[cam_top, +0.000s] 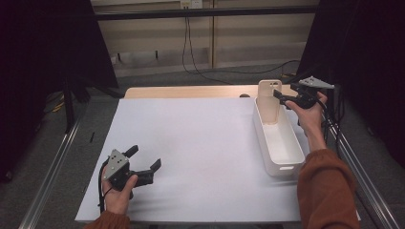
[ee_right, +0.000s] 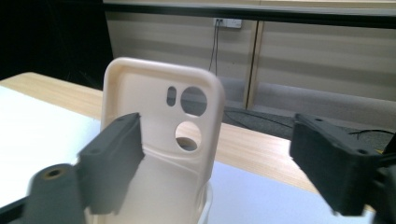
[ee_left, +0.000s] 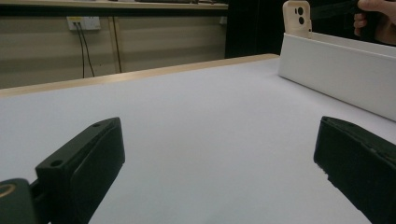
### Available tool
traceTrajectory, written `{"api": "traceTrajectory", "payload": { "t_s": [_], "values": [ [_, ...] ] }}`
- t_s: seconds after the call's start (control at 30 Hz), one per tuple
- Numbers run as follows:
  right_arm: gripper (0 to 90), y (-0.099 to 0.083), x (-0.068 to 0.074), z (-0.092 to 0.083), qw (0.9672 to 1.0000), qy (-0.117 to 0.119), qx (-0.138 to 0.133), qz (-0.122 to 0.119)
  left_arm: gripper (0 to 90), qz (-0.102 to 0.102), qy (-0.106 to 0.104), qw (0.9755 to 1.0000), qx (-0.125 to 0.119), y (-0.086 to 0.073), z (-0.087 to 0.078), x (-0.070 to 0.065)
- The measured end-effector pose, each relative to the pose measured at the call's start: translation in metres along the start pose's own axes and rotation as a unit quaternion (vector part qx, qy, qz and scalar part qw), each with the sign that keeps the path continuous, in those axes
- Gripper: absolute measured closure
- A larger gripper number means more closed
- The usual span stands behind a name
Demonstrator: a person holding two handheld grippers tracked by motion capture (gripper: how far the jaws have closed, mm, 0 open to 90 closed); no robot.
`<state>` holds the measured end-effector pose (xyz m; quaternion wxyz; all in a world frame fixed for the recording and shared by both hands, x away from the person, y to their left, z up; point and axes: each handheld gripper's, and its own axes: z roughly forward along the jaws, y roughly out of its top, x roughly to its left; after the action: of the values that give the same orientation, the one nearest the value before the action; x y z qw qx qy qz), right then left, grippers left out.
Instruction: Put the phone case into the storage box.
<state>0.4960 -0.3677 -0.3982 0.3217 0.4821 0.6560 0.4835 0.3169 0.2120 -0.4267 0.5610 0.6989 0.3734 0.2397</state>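
A cream phone case [cam_top: 269,100] stands upright in the far end of a long white bin [cam_top: 285,168], leaning on the bin's end wall. My right gripper [cam_top: 281,98] hovers just right of the case, jaws wide apart. In the right gripper view the case [ee_right: 154,93] shows its camera cut-outs; one jaw is in front of its left side and the other stands well clear to the right, so my right gripper [ee_right: 215,154] is open. My left gripper [cam_top: 145,157] is held open low over the white mat near the front left, with nothing between its jaws [ee_left: 215,158].
A white mat [cam_top: 191,152] covers most of the wooden table [cam_top: 191,91]. The bin [ee_left: 336,70] lies lengthwise along the mat's right edge, with the case [ee_left: 296,16] at its far end. Dark curtains hang on both sides; cables run along the back wall.
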Motion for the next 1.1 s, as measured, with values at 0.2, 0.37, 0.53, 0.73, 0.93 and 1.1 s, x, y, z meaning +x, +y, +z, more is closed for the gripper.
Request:
{"api": "traceTrajectory", "payload": {
  "t_s": [0.2,0.37,0.53,0.73,0.93,1.1],
  "values": [
    [4.0,0.002,0.000,-0.001,0.9999,-0.008,-0.006,0.011,2.2,-0.003,0.001,1.0000,-0.001,0.000,-0.001,0.000],
    [0.7,0.002,0.002,0.000,0.9996,-0.020,-0.007,0.017,2.1,-0.001,0.000,1.0000,-0.001,0.000,-0.001,0.001],
    [0.8,0.004,0.004,-0.002,0.9996,-0.022,-0.006,0.016,2.2,-0.002,0.000,1.0000,-0.003,0.000,-0.001,0.000],
    [0.6,0.008,0.010,-0.008,0.9993,-0.034,0.002,-0.015,2.2,0.004,0.000,1.0000,-0.003,0.000,-0.003,0.002],
    [1.6,0.008,0.017,-0.014,0.9988,-0.042,-0.019,-0.014,2.2,-0.002,0.004,1.0000,-0.006,0.000,-0.004,0.003],
    [2.0,0.009,0.017,-0.020,0.9992,-0.031,-0.026,0.001,2.2,-0.003,0.002,1.0000,-0.009,0.000,-0.004,0.004]
  ]
}}
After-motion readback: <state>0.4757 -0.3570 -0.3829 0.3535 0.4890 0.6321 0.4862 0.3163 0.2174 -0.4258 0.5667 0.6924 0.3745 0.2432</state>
